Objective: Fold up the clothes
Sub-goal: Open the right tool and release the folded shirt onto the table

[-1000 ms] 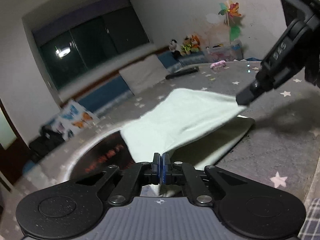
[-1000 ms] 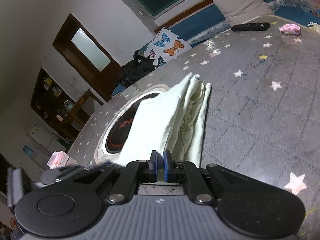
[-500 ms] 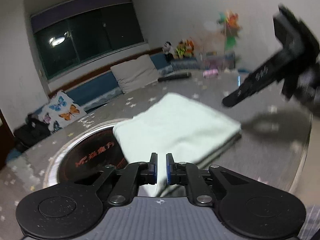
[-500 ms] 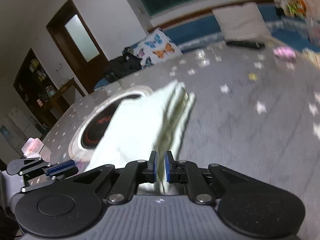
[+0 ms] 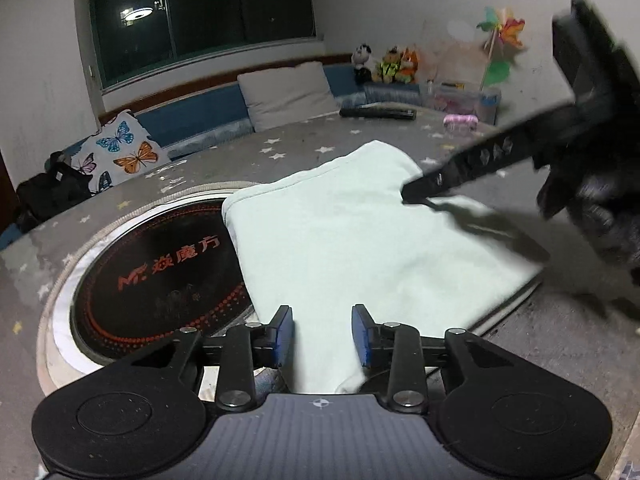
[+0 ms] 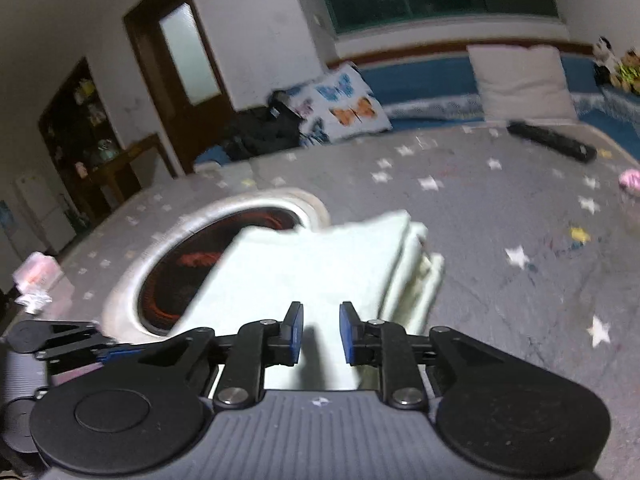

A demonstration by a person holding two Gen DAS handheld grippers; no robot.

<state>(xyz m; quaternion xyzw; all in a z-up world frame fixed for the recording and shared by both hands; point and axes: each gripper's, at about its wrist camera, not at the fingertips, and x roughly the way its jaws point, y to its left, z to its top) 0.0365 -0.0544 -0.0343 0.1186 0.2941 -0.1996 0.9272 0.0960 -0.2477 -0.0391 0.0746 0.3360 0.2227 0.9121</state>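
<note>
The pale green folded cloth lies flat on a grey table covered with a star-print cloth, one edge overlapping a round black hob with red lettering that is set into the tabletop inside a pale ring. In the right wrist view the stacked layers of the fold show along the cloth's far side. The left hand-held gripper hangs just over the near edge of the cloth with its blue-padded fingers spread apart and nothing between them. The right hand-held gripper is likewise spread and holds nothing, poised over the opposite side of the cloth; from the left wrist view its dark tip sits above the cloth's far corner, blurred. Farther back on the table lie a black remote control and a small pink object. Beyond the table runs a blue bench with a plain grey cushion and a butterfly-print cushion, a dark bag beside it. A dark window reflects a ceiling lamp. Soft toys sit in the corner and a coloured pinwheel stands by the wall. A brown door and dark shelves show to the side.
</note>
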